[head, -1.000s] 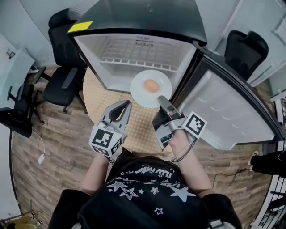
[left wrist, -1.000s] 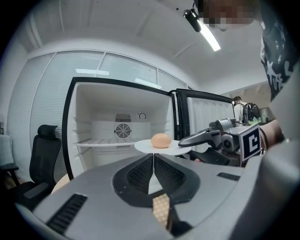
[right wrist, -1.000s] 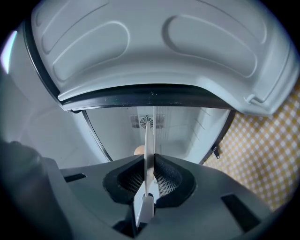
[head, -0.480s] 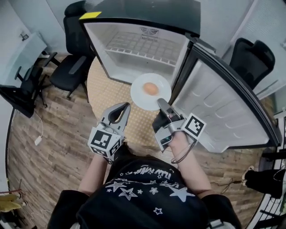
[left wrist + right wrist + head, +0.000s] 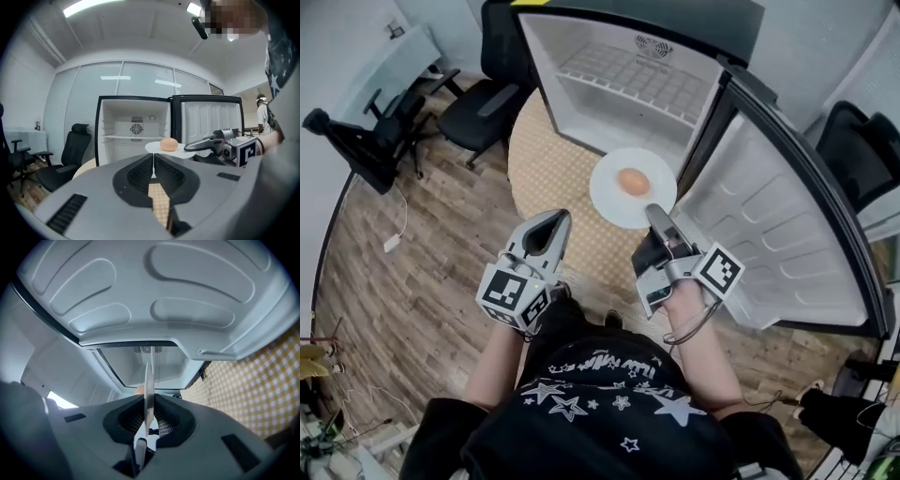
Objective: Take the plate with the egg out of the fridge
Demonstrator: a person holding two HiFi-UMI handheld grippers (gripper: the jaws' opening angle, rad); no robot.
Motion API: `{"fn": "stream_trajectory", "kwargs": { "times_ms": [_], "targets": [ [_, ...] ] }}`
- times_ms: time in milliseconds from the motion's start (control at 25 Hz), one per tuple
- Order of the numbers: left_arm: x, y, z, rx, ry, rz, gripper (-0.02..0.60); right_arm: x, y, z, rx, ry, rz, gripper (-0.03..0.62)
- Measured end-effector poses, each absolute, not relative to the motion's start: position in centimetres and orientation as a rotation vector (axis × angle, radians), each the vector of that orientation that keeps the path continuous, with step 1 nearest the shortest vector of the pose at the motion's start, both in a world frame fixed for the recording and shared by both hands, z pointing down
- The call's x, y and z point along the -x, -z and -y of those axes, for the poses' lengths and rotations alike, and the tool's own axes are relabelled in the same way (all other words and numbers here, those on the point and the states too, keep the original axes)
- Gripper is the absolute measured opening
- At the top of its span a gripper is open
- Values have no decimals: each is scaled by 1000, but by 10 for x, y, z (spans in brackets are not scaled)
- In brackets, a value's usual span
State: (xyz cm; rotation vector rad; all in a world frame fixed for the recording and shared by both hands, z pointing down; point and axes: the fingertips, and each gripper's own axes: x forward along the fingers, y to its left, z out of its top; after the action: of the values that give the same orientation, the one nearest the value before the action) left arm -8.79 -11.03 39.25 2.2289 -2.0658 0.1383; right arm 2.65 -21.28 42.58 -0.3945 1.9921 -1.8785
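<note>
Wood-floored office, open fridge [image 5: 628, 84] ahead. Holds white plate [image 5: 609, 192] with egg [image 5: 632, 181] just outside it, over round checkered surface [image 5: 548, 169], right gripper [image 5: 654, 214] jaws pinched on near rim. Carries left gripper [image 5: 557, 219] alongside, jaws closed together, empty.

Glossy plate [image 5: 607, 201], wood-look flr [image 5: 422, 272]

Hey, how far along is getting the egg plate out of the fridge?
Done: the plate with the egg looks clear of the open fridge, above the checked table. In hand: the right gripper clamps its rim; the left gripper is shut, empty. Left: setting it down.
</note>
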Motion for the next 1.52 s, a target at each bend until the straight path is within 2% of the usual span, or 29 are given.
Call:
{"fn": "stream_trajectory", "kwargs": {
  "times_ms": [760, 1520],
  "targets": [
    [89, -396, 71, -2169, -70, 2075, 15, -19, -429, 189, 373, 1879, -2047, 56],
    [65, -378, -32, -2237, -20, 2052, 15, -55, -413, 84, 436, 1827, -2059, 57]
  ]
}}
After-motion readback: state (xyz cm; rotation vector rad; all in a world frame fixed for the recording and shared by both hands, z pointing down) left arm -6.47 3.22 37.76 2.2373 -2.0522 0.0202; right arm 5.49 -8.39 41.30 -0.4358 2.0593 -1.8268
